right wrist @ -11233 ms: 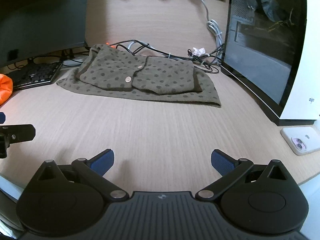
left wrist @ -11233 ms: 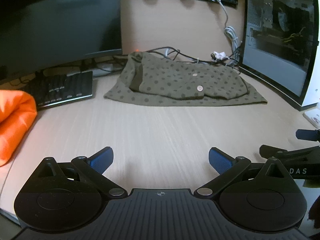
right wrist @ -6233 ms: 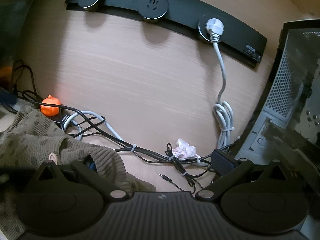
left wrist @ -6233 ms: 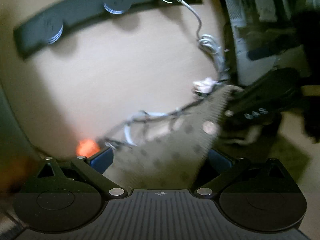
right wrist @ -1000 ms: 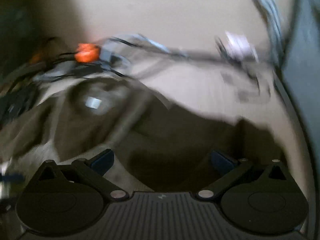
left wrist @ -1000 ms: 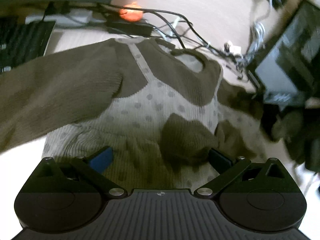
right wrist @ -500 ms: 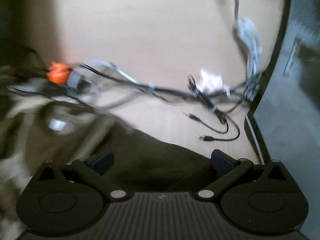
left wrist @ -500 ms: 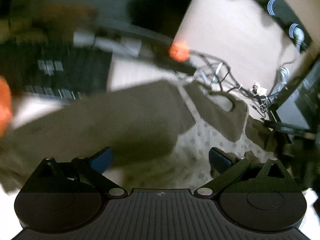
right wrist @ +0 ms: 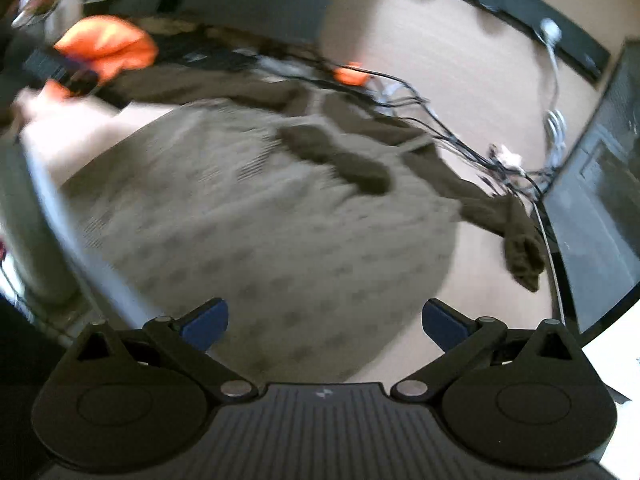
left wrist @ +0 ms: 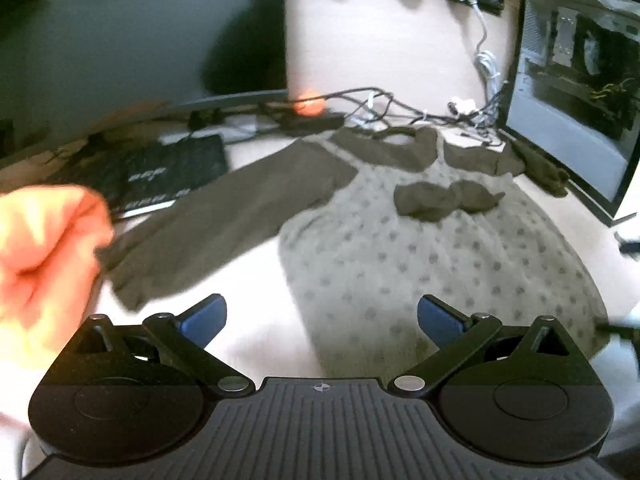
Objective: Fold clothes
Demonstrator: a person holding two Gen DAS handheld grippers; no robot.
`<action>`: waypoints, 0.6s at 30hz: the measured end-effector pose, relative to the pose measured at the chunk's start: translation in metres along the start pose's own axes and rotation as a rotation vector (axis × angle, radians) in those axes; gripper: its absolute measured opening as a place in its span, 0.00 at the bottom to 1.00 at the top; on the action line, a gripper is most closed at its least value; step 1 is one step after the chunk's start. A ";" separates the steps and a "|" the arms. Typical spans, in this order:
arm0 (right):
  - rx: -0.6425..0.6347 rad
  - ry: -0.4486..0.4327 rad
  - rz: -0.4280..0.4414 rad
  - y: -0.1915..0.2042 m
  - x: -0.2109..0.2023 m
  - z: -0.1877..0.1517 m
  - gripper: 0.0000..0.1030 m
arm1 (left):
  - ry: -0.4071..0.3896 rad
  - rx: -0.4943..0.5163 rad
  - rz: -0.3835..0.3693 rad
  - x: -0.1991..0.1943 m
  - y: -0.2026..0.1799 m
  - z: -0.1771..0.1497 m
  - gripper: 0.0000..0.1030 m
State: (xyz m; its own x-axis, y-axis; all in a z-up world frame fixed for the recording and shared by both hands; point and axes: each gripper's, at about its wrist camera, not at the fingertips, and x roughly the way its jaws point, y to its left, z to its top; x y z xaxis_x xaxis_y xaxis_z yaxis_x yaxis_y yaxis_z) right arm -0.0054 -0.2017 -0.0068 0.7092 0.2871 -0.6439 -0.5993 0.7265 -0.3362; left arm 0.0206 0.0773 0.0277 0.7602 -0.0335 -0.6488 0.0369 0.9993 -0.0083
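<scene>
Spotted olive garment (left wrist: 420,248) spread open and flat on the table (left wrist: 256,332), neckline toward the wall, one dark sleeve (left wrist: 224,220) stretched out toward the keyboard (left wrist: 160,172), the other sleeve (right wrist: 516,240) lying crumpled beside the computer case (right wrist: 600,208). Eleven seconds earlier the same garment lay as a compact folded bundle at the back of the table; in the interval both tongs lifted and shook it out, and within the last second it settled into this spread position. By this reading the cloth is now laid out for folding, with no fold yet visible in it; the crumpled sleeve would probably need straightening. Left tongs (left wrist: 322,318): jaws wide apart, holding nothing, hovering above the near hem, contact with the cloth not evident. Right tongs (right wrist: 325,322): jaws likewise wide apart and empty, poised over the hem on the opposite side. An orange cloth (left wrist: 44,248) lies at the left edge.
</scene>
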 end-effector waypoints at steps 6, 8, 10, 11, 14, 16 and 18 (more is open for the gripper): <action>-0.119 -0.035 -0.142 0.051 0.014 -0.023 1.00 | -0.018 0.082 -0.009 -0.029 -0.005 -0.025 1.00; -0.161 -0.056 -0.175 0.062 0.019 -0.027 1.00 | -0.021 0.127 -0.016 -0.038 -0.009 -0.034 1.00; -0.180 -0.081 -0.204 0.067 0.021 -0.028 1.00 | -0.017 0.175 -0.032 -0.044 -0.016 -0.042 1.00; -0.176 -0.096 -0.216 0.067 0.019 -0.026 1.00 | -0.012 0.202 -0.042 -0.045 -0.020 -0.045 1.00; -0.165 -0.140 -0.251 0.066 0.013 -0.022 1.00 | 0.006 0.281 -0.064 -0.046 -0.032 -0.055 1.00; -0.157 -0.170 -0.275 0.065 0.009 -0.019 1.00 | 0.025 0.328 -0.070 -0.043 -0.039 -0.062 1.00; -0.146 -0.205 -0.304 0.063 0.003 -0.015 1.00 | 0.039 0.365 -0.085 -0.039 -0.046 -0.067 1.00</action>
State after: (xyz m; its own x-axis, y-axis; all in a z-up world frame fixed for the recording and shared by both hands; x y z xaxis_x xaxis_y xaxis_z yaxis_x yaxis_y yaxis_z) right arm -0.0466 -0.1646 -0.0395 0.9133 0.2018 -0.3538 -0.3861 0.7055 -0.5943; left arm -0.0542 0.0339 0.0027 0.7194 -0.1080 -0.6862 0.3327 0.9207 0.2039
